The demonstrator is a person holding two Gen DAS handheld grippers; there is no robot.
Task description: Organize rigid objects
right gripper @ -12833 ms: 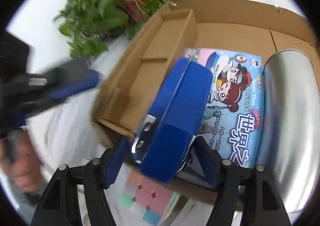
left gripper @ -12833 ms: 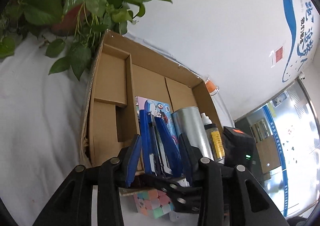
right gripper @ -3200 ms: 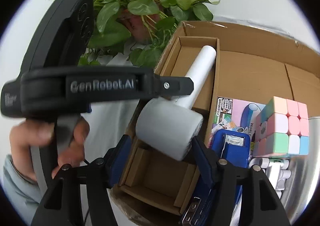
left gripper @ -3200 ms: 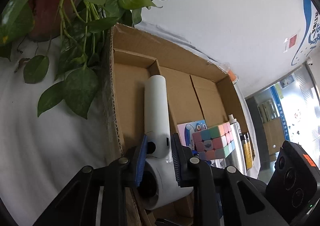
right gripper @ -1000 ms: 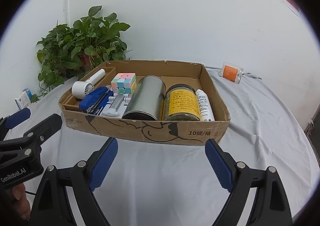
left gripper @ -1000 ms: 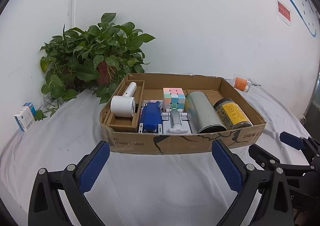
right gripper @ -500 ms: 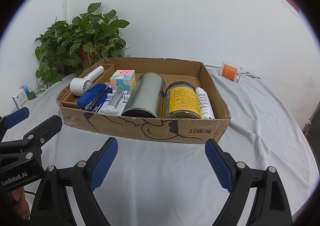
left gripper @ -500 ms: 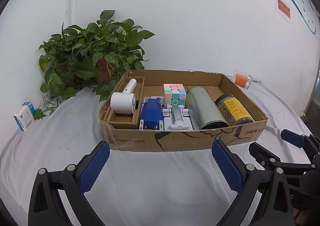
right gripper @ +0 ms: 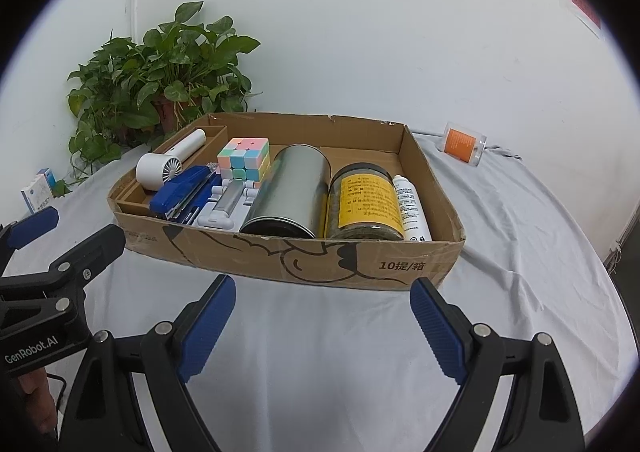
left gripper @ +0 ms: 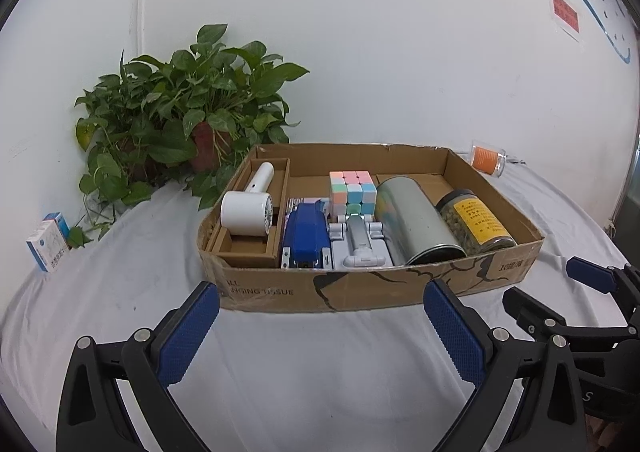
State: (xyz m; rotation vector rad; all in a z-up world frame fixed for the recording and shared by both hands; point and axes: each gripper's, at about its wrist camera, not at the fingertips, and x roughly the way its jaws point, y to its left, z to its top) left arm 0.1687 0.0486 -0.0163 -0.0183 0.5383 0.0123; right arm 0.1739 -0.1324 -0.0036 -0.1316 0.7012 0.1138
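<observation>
A shallow cardboard box sits on the white cloth. Inside lie a white hand fan, a blue stapler, a pastel puzzle cube, a grey folding stand, a silver tin, a yellow-labelled jar and a white bottle. My left gripper and right gripper hover open in front of the box, both empty.
A potted plant stands behind the box's left corner. A small blue and white carton lies far left. An orange-labelled clear cup lies on its side at the back right. A white wall rises behind.
Since about three seconds ago both grippers have let go of the fan and drawn back from the box. Over the last second nothing has visibly moved.
</observation>
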